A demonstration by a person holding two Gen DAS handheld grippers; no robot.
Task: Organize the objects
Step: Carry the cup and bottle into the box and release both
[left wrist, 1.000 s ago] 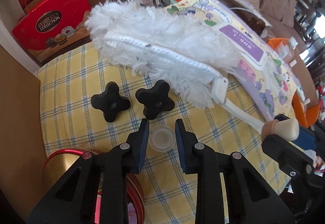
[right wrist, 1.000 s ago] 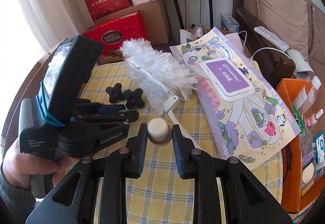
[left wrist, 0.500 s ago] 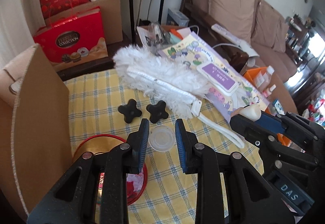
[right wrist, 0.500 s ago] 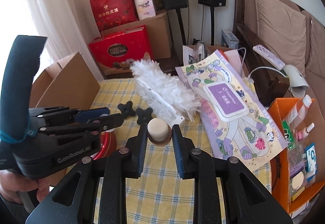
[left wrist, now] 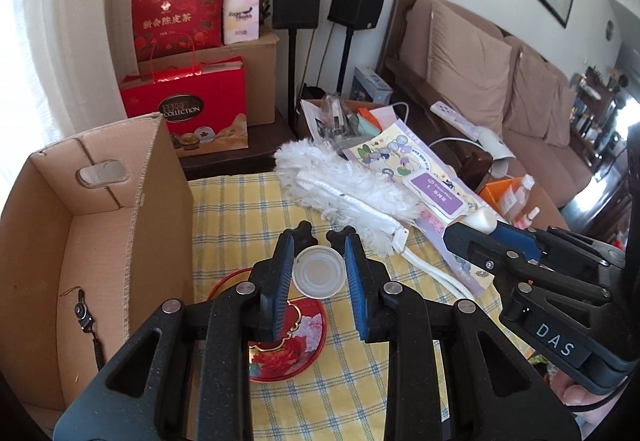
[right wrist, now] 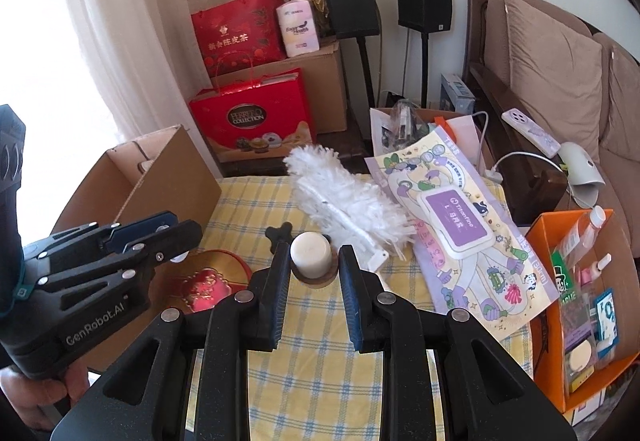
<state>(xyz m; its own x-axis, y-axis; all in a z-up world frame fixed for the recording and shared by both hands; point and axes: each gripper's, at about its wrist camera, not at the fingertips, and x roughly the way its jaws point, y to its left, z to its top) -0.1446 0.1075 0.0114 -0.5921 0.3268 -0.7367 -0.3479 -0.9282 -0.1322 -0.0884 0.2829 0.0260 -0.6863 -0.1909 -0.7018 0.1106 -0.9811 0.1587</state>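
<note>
Hanging clamped in the nearly closed left gripper (left wrist: 318,273), the clear lid (left wrist: 319,271) has the open cardboard box (left wrist: 132,241) at its nine o'clock, nearer than for the right gripper (right wrist: 313,261), pinched on a cream stopper (right wrist: 311,255).

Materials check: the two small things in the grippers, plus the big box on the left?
Round lid in the left gripper: looks like translucent plastic, milky and smooth, with moulded concentric rings.
Stopper in the right gripper: matte off-white top, possibly ceramic or wax; the brown base looks like wood.
Box: plain brown corrugated cardboard, raw cut edges, punched handle hole.
</note>
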